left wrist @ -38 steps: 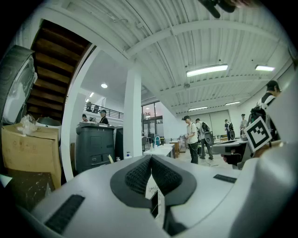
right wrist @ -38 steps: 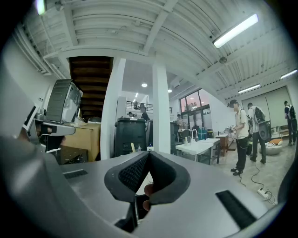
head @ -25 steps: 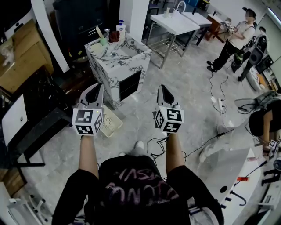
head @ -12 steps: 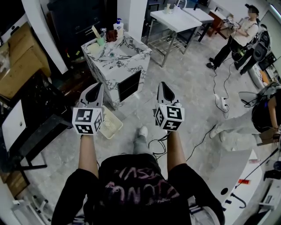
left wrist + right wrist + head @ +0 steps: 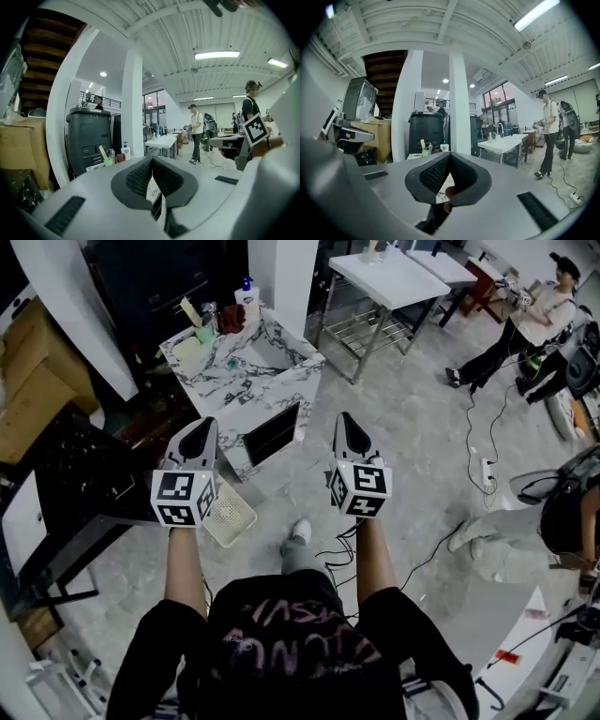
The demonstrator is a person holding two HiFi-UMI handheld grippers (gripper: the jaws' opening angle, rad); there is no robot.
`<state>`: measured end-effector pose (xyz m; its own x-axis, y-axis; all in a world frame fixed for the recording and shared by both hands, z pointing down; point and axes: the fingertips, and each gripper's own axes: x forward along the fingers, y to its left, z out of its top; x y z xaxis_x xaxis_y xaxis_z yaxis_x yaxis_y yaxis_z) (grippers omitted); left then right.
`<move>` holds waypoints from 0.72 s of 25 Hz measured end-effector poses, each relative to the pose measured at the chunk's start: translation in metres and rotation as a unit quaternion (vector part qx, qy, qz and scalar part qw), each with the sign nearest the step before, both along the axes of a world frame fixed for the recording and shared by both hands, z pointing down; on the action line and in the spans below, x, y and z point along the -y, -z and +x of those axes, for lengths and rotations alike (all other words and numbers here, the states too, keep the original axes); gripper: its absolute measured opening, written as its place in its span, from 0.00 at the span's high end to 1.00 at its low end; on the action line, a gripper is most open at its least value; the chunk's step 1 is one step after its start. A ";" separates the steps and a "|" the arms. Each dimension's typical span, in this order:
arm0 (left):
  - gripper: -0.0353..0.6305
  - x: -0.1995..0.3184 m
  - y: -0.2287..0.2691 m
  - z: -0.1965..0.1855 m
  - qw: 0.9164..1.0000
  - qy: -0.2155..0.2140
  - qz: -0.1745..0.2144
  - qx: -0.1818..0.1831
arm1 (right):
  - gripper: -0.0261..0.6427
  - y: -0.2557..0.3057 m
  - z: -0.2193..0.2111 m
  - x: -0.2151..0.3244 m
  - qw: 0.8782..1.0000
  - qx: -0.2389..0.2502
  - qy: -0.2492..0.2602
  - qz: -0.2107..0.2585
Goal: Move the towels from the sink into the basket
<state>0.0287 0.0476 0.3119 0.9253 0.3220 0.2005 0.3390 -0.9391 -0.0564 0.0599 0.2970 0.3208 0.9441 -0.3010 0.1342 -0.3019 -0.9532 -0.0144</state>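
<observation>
I can read no whole word anywhere from here. The person's black T-shirt [image 5: 281, 643] carries pink lettering, seen upside down and warped, and I cannot make it out. The cube [image 5: 185, 499] on the left gripper [image 5: 199, 430] and the cube [image 5: 361, 491] on the right gripper [image 5: 349, 423] bear only black-and-white square patterns, no letters or digits. The pump bottle [image 5: 246, 294] on the marble sink unit [image 5: 298, 360] has a label too small to read.
</observation>
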 end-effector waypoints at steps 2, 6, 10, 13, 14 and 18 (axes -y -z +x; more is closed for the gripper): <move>0.92 -0.007 -0.002 0.025 1.000 0.008 0.000 0.006 | 0.94 -0.001 0.028 -0.007 1.000 0.003 0.008 0.001; 0.92 -0.025 0.004 0.071 1.000 0.027 -0.003 0.009 | 0.94 0.001 0.080 -0.022 1.000 0.010 0.029 0.004; 0.92 -0.034 0.012 0.101 0.999 0.048 0.000 0.006 | 0.94 0.003 0.121 -0.029 0.999 0.010 0.050 0.010; 0.92 -0.036 0.012 0.113 0.998 0.057 0.006 0.009 | 0.94 0.002 0.140 -0.028 0.998 0.012 0.060 0.014; 0.92 -0.035 0.012 0.116 0.998 0.061 0.007 0.009 | 0.94 0.002 0.145 -0.026 0.998 0.011 0.065 0.015; 0.92 -0.033 0.016 0.132 0.997 0.071 0.009 0.001 | 0.94 0.002 0.163 -0.015 0.996 0.007 0.082 0.014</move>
